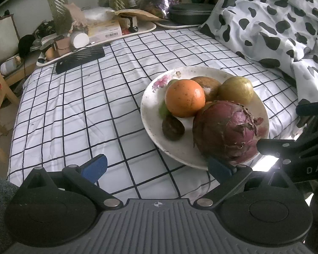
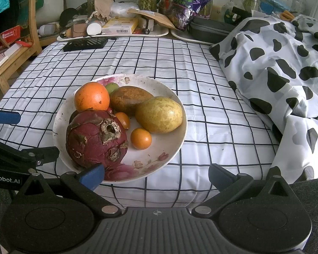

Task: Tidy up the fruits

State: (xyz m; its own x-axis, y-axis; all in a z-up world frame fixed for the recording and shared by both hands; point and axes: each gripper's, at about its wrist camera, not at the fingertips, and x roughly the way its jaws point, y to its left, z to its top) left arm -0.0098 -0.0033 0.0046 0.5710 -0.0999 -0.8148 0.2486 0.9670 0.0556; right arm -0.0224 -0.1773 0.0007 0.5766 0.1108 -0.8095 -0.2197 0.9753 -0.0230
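plate (image 2: 176, 148) set on bed (image 2: 201, 67); dragon fruit (image 2: 96, 138) at plate's near edge | left gripper (image 1: 158, 166) held wide open; right gripper (image 2: 156, 176) held wide open, both empty

The left gripper (image 1: 156, 167) hangs low with its blue-padded jaws spread wide and empty. The right gripper (image 2: 156, 176) sits just beside it, level, jaws likewise apart, gripping nothing.
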